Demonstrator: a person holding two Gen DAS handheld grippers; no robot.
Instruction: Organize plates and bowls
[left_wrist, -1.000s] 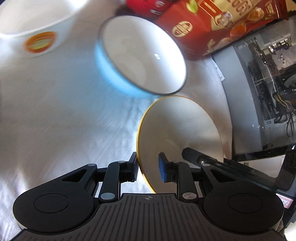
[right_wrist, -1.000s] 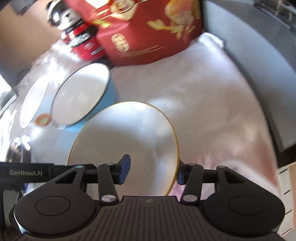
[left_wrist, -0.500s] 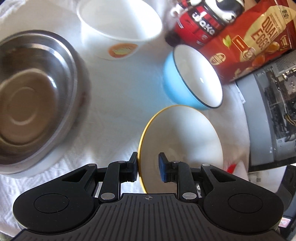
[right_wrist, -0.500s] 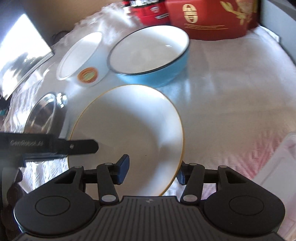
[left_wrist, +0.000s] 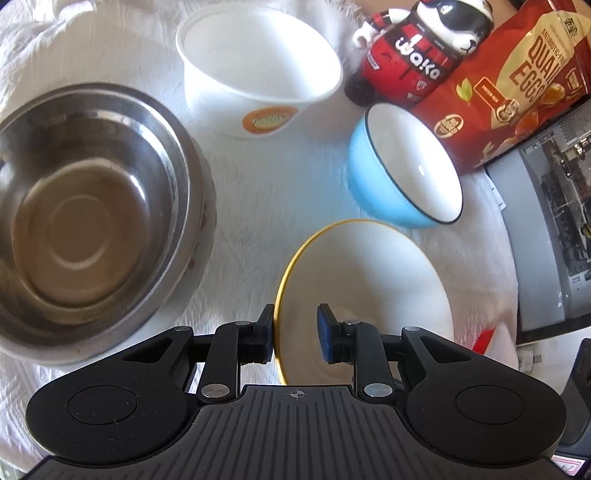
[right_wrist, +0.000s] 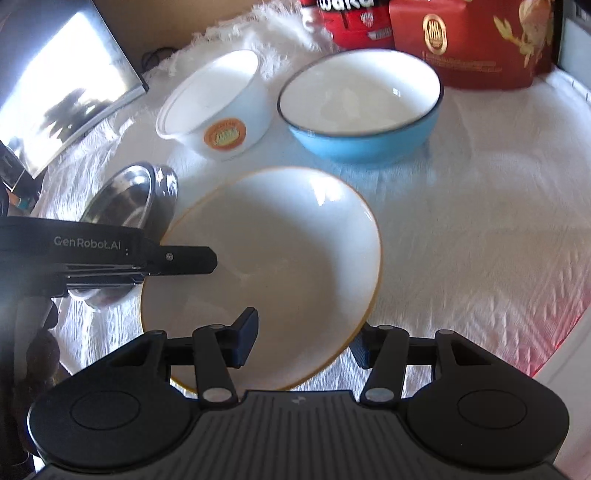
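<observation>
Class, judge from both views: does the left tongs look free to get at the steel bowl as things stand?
Probably not yet. The left tongs straddle the rim of the yellow-rimmed plate, so they are occupied. The steel bowl lies open beside it, with nothing between.

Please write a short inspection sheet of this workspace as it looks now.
Surface: white cloth, wrinkled.
Job's things: yellow-rimmed plate; blue bowl; white bowl; steel bowl.
Clutter: red bottle; red bag.
Grippers: left gripper and right gripper each straddle the plate's rim, fingers open.
Cables: wires inside computer case.
Surroundings: laptop.
</observation>
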